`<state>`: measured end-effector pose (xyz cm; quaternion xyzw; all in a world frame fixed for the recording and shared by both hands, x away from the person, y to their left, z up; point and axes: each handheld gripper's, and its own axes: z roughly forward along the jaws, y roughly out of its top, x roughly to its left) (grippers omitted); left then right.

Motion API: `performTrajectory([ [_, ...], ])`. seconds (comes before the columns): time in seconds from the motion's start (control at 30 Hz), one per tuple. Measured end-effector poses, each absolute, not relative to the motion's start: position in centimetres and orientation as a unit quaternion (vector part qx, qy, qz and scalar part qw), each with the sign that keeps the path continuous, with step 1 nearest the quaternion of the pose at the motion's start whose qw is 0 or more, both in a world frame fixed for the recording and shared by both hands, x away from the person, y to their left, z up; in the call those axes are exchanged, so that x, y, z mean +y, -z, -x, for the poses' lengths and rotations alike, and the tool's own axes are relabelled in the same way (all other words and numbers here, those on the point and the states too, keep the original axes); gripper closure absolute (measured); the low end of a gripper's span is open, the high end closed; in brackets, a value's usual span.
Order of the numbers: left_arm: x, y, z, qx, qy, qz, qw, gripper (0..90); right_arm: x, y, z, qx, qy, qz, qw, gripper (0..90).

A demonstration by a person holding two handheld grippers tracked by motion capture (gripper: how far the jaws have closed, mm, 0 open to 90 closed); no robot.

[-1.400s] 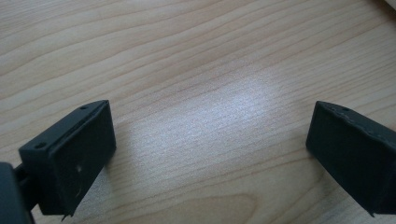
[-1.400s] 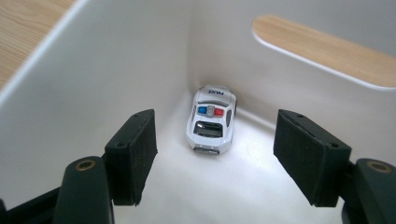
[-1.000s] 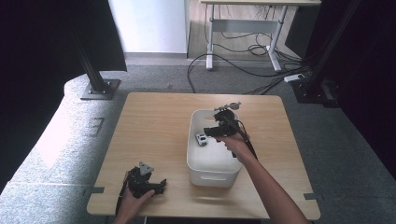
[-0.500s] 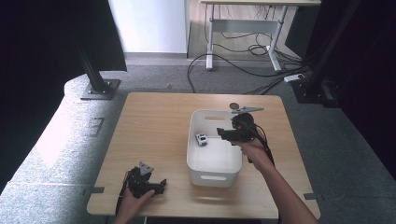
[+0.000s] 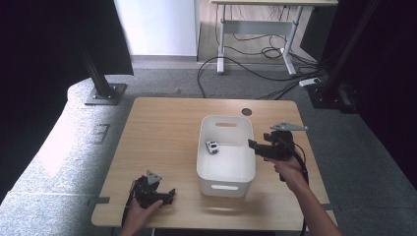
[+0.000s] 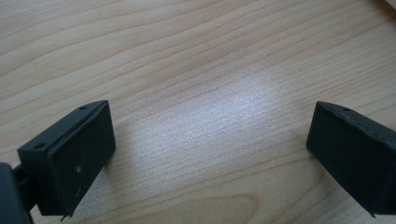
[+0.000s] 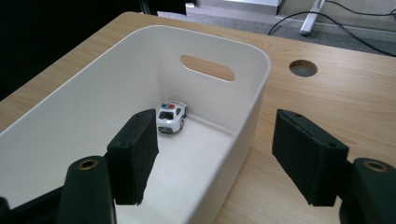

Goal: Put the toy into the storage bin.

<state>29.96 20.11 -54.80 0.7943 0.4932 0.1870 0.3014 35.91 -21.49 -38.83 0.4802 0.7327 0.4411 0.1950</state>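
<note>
Hovering level beside the bin (image 5: 225, 167), right claw (image 5: 252, 144) spread wide.

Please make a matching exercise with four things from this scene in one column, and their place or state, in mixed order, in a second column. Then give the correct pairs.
Things:
1. toy police car
2. white bin
3. left gripper
4. right gripper

Places or states:
A. open, low over bare wood at the table's near left corner
B. open, one jaw on each side of the bin's wall
C. on the bin's floor
D. standing on the table, handle slots in its end walls

Pairs: 1-C, 2-D, 3-A, 4-B
</note>
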Motion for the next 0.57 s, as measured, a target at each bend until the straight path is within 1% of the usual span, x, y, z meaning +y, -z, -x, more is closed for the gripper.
performTrajectory([
  [0.27, 20.1, 54.8, -30.0, 0.494, -0.186, -0.794, 0.302, 1.1, -24.2, 40.1, -34.5, 0.719, -0.452, -0.486, 0.206, 30.8],
  [0.57, 20.1, 54.8, -30.0, 0.493, -0.186, -0.795, 0.301, 1.1, -25.3, 40.8, -34.0, 0.711, -0.453, -0.494, 0.212, 30.5],
])
